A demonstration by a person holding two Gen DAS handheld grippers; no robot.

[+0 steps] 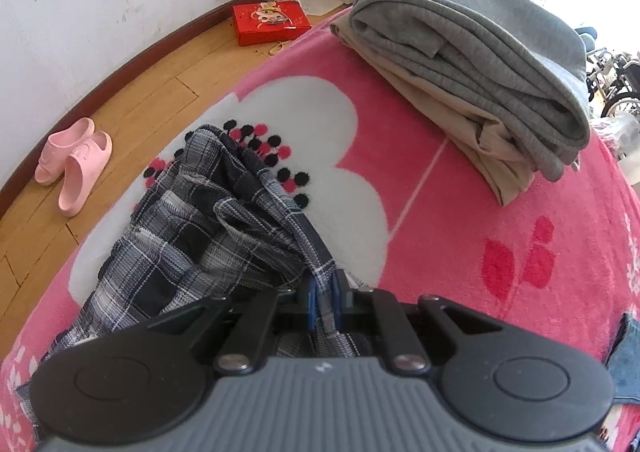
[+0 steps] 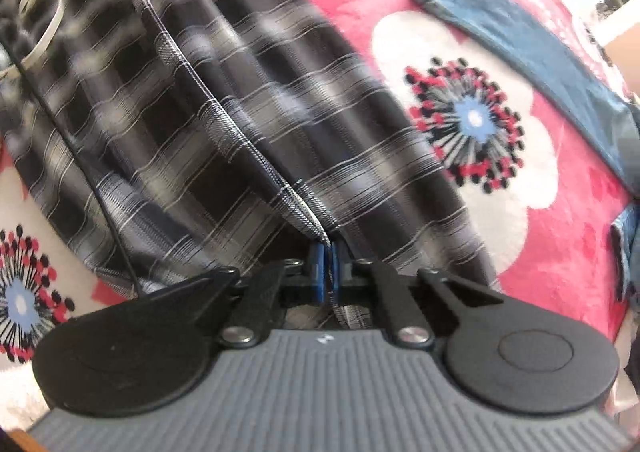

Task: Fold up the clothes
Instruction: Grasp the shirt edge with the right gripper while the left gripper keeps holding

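A dark plaid garment (image 1: pixel 192 236) lies crumpled on the pink flowered blanket (image 1: pixel 460 252). My left gripper (image 1: pixel 325 284) is shut on a bunched edge of it, the cloth pinched between the blue pads. In the right wrist view the same plaid garment (image 2: pixel 224 120) spreads across the blanket (image 2: pixel 552 236), with a white drawstring (image 2: pixel 44 28) at the top left. My right gripper (image 2: pixel 329 252) is shut on a seam fold of the plaid cloth, which runs up from between the pads.
A folded grey garment (image 1: pixel 480 52) rests on a folded beige one (image 1: pixel 492 156) at the blanket's far side. Blue denim (image 2: pixel 528 60) lies at the right. Pink slippers (image 1: pixel 74 164) and a red box (image 1: pixel 270 22) sit on the wooden floor.
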